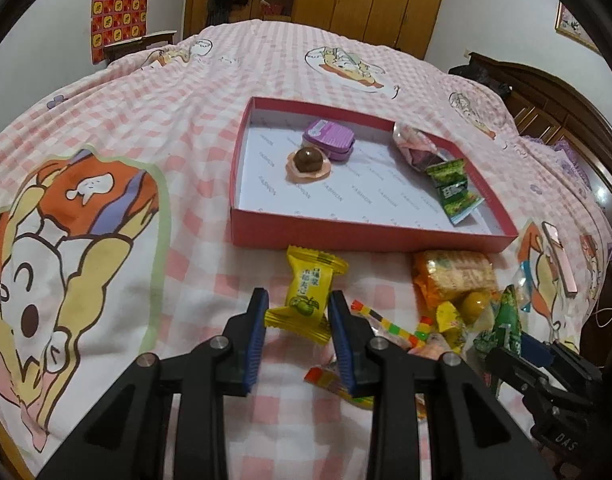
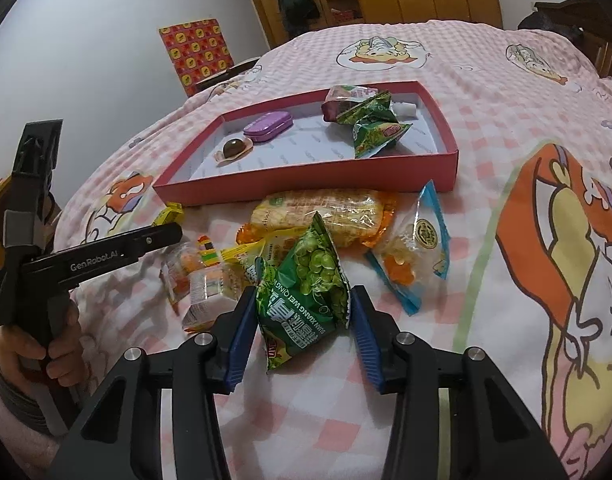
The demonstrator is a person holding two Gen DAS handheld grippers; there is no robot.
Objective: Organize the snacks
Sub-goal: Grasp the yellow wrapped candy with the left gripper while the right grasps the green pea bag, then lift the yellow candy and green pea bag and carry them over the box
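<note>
Closest in the right wrist view: the right gripper [image 2: 301,312] has its blue pads on either side of a green pea packet [image 2: 306,296], and they look pressed against its edges, so clamped on it. The packet stands tilted with its long axis running away from the camera, one pointed corner aimed at the box. Its print reads upside down: "SUAN XIANG WEI QING", plus big white Chinese characters.

The left gripper [image 1: 295,312] straddles a yellow candy [image 1: 306,300] with a green apple drawing and Chinese text I can't read. Its long axis points toward the box, slightly tilted. The jaws sit apart, right by the wrapper's crimped lower end; I can't tell whether they touch it. From the right camera, that tool's side says "GenRobot.AI".

Just past the grippers, a loose pile lies on the pink checked bedsheet [image 1: 185,128]: one orange cracker pack [image 2: 326,212] lying crosswise, one blue-edged clear bag [image 2: 418,248], and some small rainbow-striped candies.

Further back, the red box [image 1: 346,236] has "FASHION" repeated on its white lining. Inside it: one chocolate ball [image 1: 308,160], one purple tin [image 1: 328,138], two green packets [image 2: 374,128] and one pinkish packet [image 1: 414,144].
</note>
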